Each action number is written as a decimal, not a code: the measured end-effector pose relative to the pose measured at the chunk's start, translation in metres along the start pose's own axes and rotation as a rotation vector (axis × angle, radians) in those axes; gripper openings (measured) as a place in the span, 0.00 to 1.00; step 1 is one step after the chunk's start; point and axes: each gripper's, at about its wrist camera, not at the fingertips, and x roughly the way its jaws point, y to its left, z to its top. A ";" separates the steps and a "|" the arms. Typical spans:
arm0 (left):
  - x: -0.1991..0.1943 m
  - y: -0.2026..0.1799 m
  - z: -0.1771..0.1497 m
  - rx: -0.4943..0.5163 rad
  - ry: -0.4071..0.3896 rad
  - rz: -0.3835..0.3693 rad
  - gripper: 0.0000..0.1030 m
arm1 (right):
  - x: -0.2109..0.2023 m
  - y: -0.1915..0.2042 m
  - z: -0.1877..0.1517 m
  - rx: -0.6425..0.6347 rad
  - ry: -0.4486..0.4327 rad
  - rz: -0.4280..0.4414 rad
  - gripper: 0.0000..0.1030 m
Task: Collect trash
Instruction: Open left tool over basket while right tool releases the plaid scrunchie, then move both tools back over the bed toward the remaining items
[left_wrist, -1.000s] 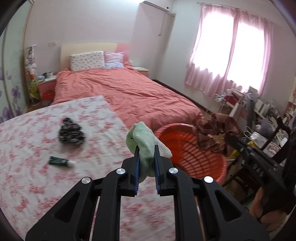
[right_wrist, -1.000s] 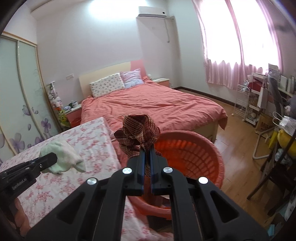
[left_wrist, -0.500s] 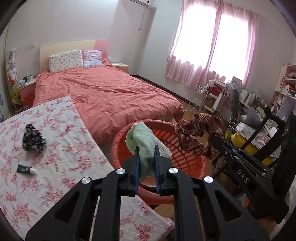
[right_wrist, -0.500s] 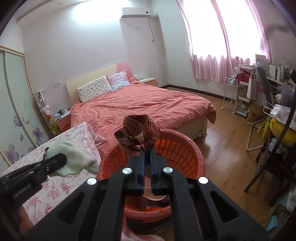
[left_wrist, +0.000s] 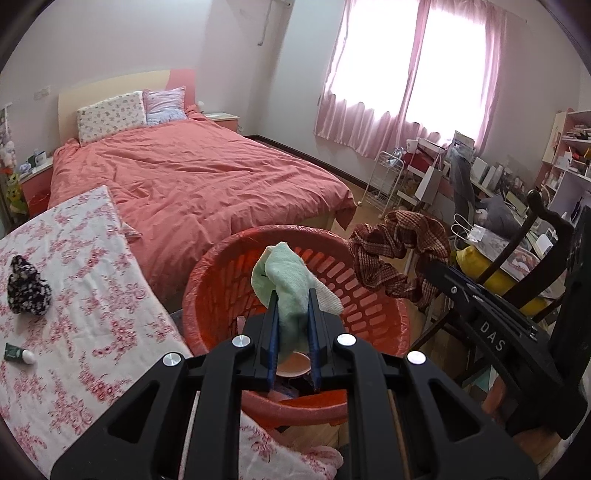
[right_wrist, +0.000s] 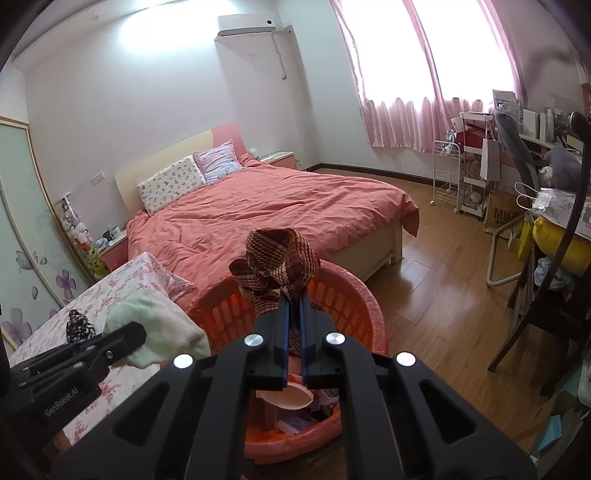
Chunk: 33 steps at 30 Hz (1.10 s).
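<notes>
Carrying both loads, I have swung off the floral-covered table (left_wrist: 74, 295) at frame left; the round red slatted plastic basket (left_wrist: 218, 280), formerly right of centre, now sits dead centre beneath both jaw sets. Release is judged the next step.

Left gripper (left_wrist: 291, 314): jaws nearly closed, clamped on one pale green cloth (left_wrist: 288, 280). Right gripper (right_wrist: 293, 314): jaws almost fully closed on one brown checked cloth (right_wrist: 277, 258).

Count: one basket, two held cloths; remaining at left on the table, one black patterned bundle (left_wrist: 27, 288) and one small dark green tube (left_wrist: 16, 352).
</notes>
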 end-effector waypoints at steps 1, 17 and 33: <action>0.002 0.000 0.000 0.001 0.002 -0.001 0.13 | 0.003 -0.001 0.001 0.002 0.001 0.000 0.05; 0.028 0.035 -0.013 -0.073 0.092 0.067 0.50 | 0.046 0.005 -0.008 0.004 0.067 0.024 0.31; -0.036 0.122 -0.043 -0.164 0.074 0.311 0.61 | 0.042 0.061 -0.021 -0.094 0.121 0.096 0.40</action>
